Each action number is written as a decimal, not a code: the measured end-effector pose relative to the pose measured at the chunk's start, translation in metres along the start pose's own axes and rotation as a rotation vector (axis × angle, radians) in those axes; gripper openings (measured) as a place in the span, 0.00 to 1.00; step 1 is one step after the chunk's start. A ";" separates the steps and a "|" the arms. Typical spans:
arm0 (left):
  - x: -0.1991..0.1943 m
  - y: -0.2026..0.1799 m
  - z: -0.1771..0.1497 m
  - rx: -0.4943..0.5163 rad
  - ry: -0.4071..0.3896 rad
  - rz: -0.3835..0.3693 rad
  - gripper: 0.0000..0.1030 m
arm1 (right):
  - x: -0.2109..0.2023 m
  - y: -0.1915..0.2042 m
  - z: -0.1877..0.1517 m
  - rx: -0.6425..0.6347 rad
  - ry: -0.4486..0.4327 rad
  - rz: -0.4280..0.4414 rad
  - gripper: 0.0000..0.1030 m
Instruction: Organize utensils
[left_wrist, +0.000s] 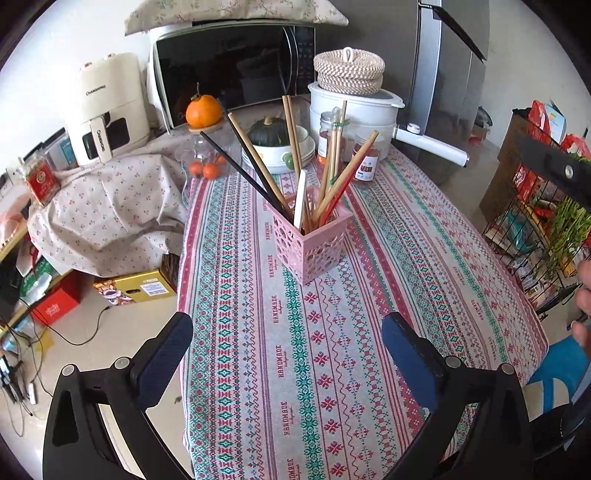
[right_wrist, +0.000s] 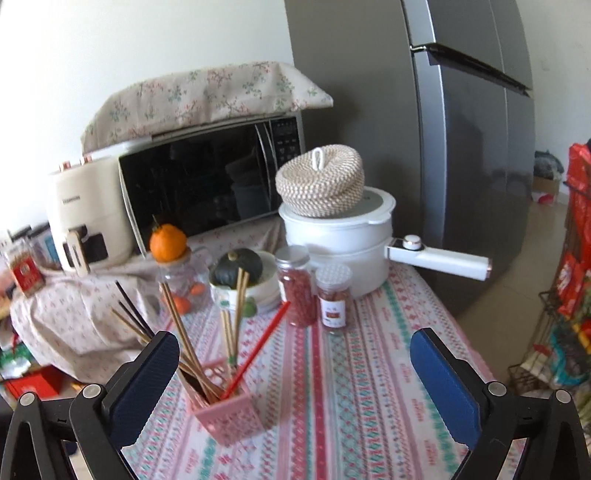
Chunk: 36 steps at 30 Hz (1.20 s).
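Pink holder (left_wrist: 317, 242) upright on tablecloth (left_wrist: 369, 369), ahead of and between left gripper (left_wrist: 287, 339) jaws; low-left between right gripper (right_wrist: 295, 363) jaws, near left finger. Chopsticks (left_wrist: 332, 173) fanned out inside: light, stiff, slick, likely to roll. Best pinched mid-shaft above rim. Holder light, probably tippy. Both jaw pairs spread wide, gripping nothing. Jars (right_wrist: 314, 295), pot (right_wrist: 340, 236) beyond.

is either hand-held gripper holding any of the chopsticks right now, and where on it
Nothing is held. The left hand-held gripper and the right hand-held gripper are both open and empty; the chopsticks stand in the pink holder.
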<state>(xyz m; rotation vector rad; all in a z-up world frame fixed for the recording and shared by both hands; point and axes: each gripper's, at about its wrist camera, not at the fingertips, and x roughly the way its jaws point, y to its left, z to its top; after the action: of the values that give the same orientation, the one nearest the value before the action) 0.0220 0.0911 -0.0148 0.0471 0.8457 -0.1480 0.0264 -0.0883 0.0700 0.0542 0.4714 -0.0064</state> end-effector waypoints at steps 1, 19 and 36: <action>-0.004 -0.001 -0.001 -0.001 -0.012 0.005 1.00 | -0.003 -0.002 -0.004 -0.020 0.023 -0.012 1.00; -0.029 -0.006 0.001 -0.034 -0.119 0.027 1.00 | -0.020 -0.026 -0.042 -0.078 0.152 -0.043 1.00; -0.028 -0.008 -0.001 -0.033 -0.109 0.014 1.00 | -0.014 -0.021 -0.048 -0.072 0.185 -0.039 1.00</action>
<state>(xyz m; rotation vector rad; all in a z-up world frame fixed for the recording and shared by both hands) 0.0015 0.0869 0.0058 0.0137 0.7383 -0.1223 -0.0081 -0.1071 0.0329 -0.0259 0.6573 -0.0232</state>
